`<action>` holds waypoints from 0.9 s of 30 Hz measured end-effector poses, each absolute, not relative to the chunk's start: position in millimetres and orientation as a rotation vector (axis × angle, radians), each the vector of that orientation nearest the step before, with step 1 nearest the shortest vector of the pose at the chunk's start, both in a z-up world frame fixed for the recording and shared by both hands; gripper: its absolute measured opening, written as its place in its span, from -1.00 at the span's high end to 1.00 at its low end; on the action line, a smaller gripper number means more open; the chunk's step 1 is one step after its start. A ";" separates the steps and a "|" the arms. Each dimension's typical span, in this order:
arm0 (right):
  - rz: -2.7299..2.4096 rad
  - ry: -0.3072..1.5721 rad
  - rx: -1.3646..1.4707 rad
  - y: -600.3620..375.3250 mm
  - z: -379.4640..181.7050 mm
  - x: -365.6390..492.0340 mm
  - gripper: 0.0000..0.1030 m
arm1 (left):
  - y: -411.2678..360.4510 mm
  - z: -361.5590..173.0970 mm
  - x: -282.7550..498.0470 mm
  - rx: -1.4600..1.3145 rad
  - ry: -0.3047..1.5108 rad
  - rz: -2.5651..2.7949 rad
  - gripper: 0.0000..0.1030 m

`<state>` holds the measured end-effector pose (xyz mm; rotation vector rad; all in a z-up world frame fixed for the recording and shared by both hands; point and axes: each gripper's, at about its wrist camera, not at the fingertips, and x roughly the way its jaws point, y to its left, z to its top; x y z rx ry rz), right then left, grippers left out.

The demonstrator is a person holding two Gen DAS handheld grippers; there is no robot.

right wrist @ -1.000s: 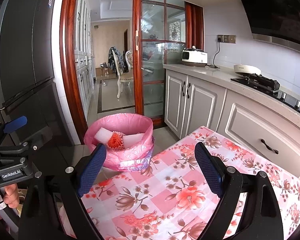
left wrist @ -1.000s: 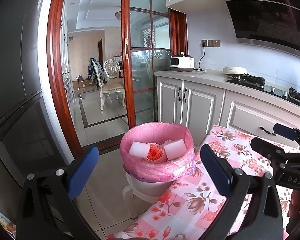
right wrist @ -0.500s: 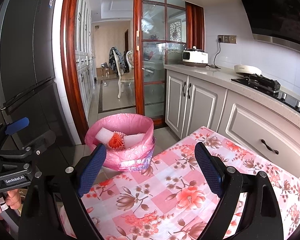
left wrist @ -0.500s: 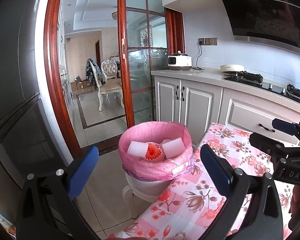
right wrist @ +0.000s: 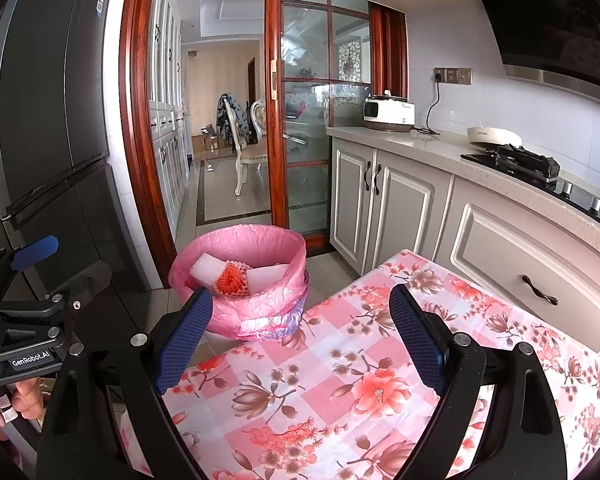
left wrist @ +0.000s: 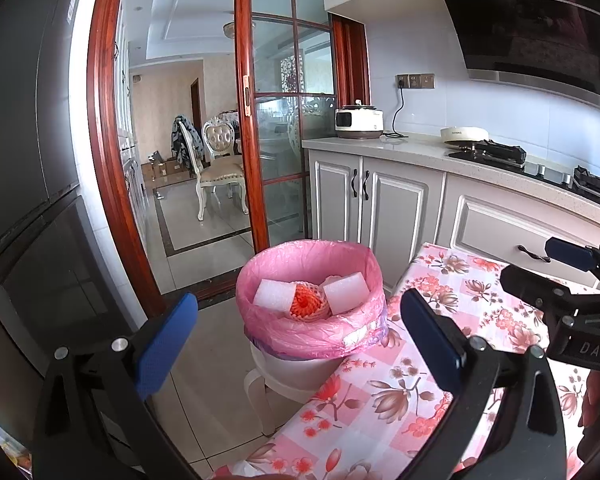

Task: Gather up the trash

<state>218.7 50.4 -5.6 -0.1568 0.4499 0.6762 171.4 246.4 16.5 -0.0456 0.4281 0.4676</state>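
Now we are holding both tools, left (left wrist: 298, 330) and right (right wrist: 300, 326), wide and empty above the surface (right wrist: 340, 364), since the trash is lying in the bin (left wrist: 310, 300).

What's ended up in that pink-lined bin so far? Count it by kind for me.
White foam blocks: 2
Orange foam fruit net: 1
Total: 3 pieces visible in the bin; anything underneath is hidden.
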 end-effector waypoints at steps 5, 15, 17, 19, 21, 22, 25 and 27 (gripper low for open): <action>0.676 0.435 -0.143 47.2 -3.7 217.6 -0.64 | 246.5 16.4 171.6 -0.051 0.424 0.470 -0.91; 0.681 0.385 -0.120 39.2 -0.2 209.8 -0.64 | 241.3 16.0 166.3 -0.063 0.381 0.476 -0.91; 0.681 0.378 -0.119 37.7 -0.6 207.4 -0.64 | 238.8 15.8 162.8 -0.063 0.360 0.480 -0.91; 0.680 0.369 -0.118 36.1 0.0 206.4 -0.64 | 236.6 14.2 159.5 -0.063 0.344 0.480 -0.91; 0.678 0.354 -0.112 33.5 1.0 204.2 -0.64 | 235.5 12.5 157.5 -0.066 0.336 0.478 -0.91; 0.680 0.349 -0.106 32.1 1.5 203.5 -0.64 | 235.6 11.7 156.7 -0.069 0.333 0.477 -0.91; 0.685 0.332 -0.089 27.2 3.8 201.4 -0.64 | 235.9 9.0 156.2 -0.072 0.335 0.469 -0.91; 0.686 0.321 -0.082 24.9 4.7 200.1 -0.64 | 235.7 8.5 155.7 -0.071 0.332 0.469 -0.91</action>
